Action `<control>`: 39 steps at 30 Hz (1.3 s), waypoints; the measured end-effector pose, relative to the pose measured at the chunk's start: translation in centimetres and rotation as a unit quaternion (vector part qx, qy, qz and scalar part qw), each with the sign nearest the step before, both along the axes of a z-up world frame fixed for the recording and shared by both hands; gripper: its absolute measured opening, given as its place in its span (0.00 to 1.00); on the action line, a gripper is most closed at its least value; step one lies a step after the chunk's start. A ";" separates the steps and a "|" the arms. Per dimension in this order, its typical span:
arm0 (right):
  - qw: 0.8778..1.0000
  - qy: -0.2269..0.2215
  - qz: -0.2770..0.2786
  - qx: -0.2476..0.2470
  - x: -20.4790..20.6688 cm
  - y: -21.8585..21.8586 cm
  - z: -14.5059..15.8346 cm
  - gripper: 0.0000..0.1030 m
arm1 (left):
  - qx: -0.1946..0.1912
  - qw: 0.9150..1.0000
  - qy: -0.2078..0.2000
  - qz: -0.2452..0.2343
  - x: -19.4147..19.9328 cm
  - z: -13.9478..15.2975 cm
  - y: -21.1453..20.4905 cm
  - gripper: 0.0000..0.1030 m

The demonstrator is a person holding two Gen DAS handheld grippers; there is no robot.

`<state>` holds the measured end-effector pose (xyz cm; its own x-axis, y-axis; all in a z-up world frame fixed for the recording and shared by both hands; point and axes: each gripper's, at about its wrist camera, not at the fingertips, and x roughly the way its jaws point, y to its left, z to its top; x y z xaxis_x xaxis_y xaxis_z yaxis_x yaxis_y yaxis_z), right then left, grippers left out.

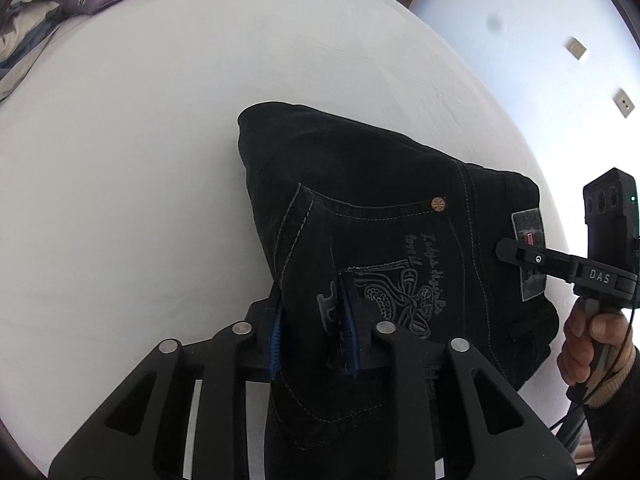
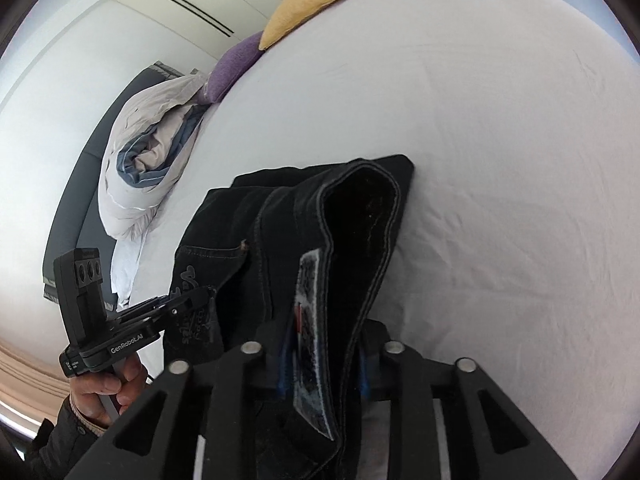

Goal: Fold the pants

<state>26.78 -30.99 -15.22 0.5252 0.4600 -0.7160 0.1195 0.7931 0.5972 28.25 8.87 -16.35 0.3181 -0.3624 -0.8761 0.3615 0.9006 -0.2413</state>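
Pants [image 1: 380, 232] are lying folded on the bed [image 1: 120, 200], both the left gripper [image 1: 312, 332] and right gripper [image 2: 324, 364] clamping narrowly on the waist edge.

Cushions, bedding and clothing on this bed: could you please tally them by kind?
Black jeans: 1
Yellow cushion: 1
Purple cushion: 1
Rolled duvet: 1
Total: 4

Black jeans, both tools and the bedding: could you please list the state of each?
black jeans: folded, held up at the waistband end
left tool: shut on black jeans at the pocket
right tool: shut on black jeans at the waistband
duvet: bundled
bed sheet: spread smooth
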 end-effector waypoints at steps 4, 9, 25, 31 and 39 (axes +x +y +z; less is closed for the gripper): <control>1.000 -0.023 0.014 -0.001 -0.5 -0.2 -0.6 0.39 | -0.014 0.999 -0.001 0.031 0.1 -1.1 1.9 0.64; 0.998 -0.027 -0.029 -0.044 -3.2 -0.3 1.8 0.66 | -0.007 0.997 -0.049 0.056 -3.0 1.8 3.4 0.69; 0.851 -0.358 -0.185 -0.337 -27.0 8.3 24.1 1.00 | 0.040 0.865 -0.480 0.142 -31.9 27.3 3.4 1.00; 0.816 -0.423 -0.204 -0.337 -32.7 9.5 30.0 1.00 | 0.033 0.863 -0.489 0.126 -38.5 34.0 4.0 1.00; 0.831 -0.385 -0.206 -0.345 -34.5 10.3 30.6 1.00 | 0.069 0.873 -0.474 0.097 -40.6 35.1 2.8 1.00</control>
